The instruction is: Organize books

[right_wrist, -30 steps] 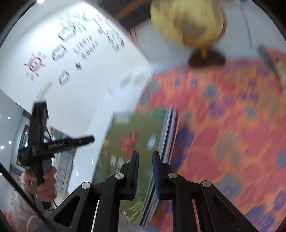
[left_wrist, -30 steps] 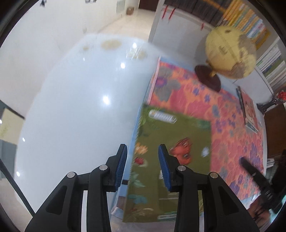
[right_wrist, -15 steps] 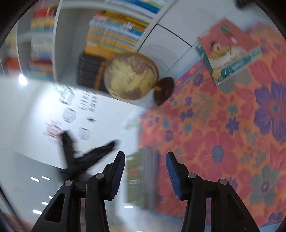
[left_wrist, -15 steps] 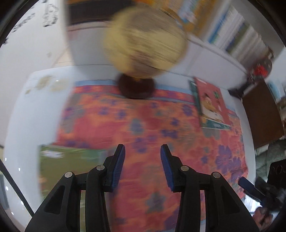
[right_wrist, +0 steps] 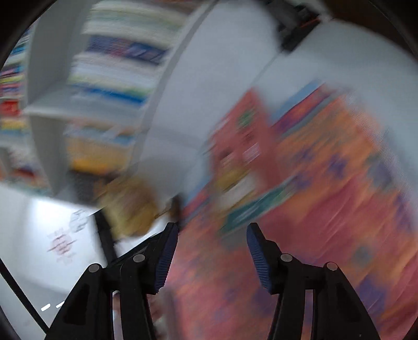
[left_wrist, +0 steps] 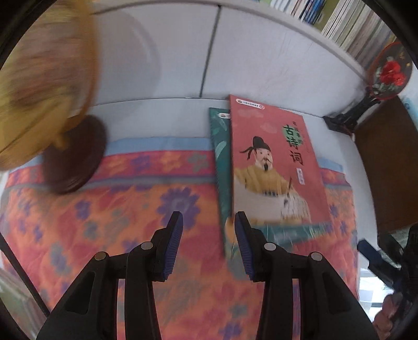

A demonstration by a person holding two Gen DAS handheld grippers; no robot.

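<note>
A red book [left_wrist: 274,162] with a figure in a yellow robe on its cover lies on top of a teal book [left_wrist: 219,157], partly on the floral mat [left_wrist: 125,209] and close to the white cabinet. My left gripper [left_wrist: 209,235] hovers over the mat just in front of the teal book's near left corner, open with nothing between its fingers. In the blurred right wrist view the same red book [right_wrist: 243,146] lies ahead. My right gripper [right_wrist: 213,245] is over the mat, its jaws opening and empty. Part of that gripper [left_wrist: 373,256] shows at the left wrist view's right edge.
A yellow globe [left_wrist: 39,91] on a dark round base [left_wrist: 75,157] stands left of the books. A round fan ornament [left_wrist: 389,73] with red flowers sits on a black stand at the right. Shelves of books [left_wrist: 352,23] rise behind, and dark wooden furniture [left_wrist: 386,170] borders the right.
Both grippers have swept right, away from the green butterfly book toward the red book by the cabinet. The right gripper's jaws have widened from nearly shut. The globe has slid to the left of view.
</note>
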